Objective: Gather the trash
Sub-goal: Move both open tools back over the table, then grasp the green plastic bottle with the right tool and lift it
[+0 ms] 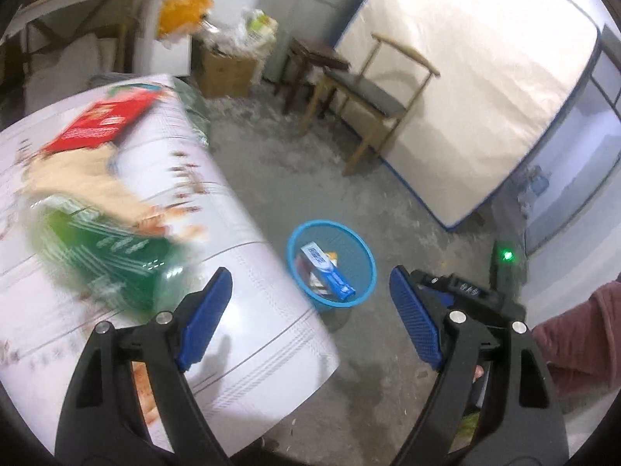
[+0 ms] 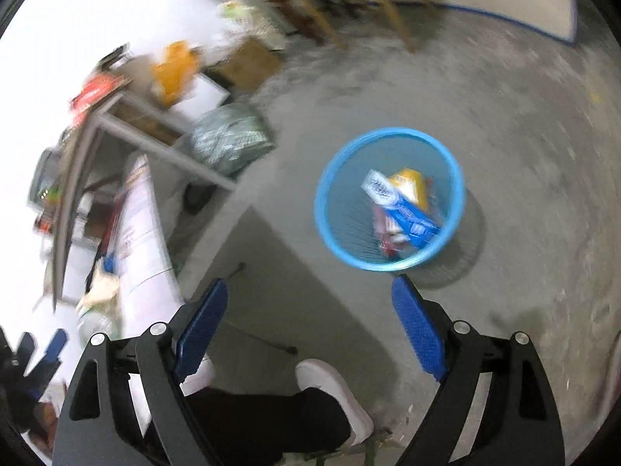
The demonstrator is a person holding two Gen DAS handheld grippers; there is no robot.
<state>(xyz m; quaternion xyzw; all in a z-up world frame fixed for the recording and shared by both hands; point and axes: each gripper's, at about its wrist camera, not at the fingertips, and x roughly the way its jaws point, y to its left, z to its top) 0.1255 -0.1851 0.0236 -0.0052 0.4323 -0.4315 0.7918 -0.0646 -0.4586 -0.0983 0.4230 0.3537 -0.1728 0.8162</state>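
Room: bare concrete floor [image 1: 388,209], a mattress [image 1: 473,77] leaning on the wall, a wooden chair [image 1: 368,93] in front of it.
Table: a white printed cloth covers my table [image 1: 240,256] on the left – blurred in both views.
Bin: the blue mesh basket [image 1: 368,268] stands on the floor just off the table corner, with a blue-and-white box [image 1: 328,272] and other packets already in it.
Left gripper [image 1: 310,318]: jaws wide apart, nothing between them.
Right gripper [image 2: 306,326]: the same – spread wide and empty, hanging above the floor near the basket.
Progress: partly done, I judge. Some trash is binned; a green plastic bottle [image 1: 116,268], a red packet [image 1: 101,120] and a tan wrapper [image 1: 81,178] lie on the table.
Left view only: the tabletop trash from above, plus a sleeve [image 1: 582,334] at the right edge.
Right view only: my white shoe [image 2: 333,396] and dark trouser leg (looking down), and the basket's contents from straight above.
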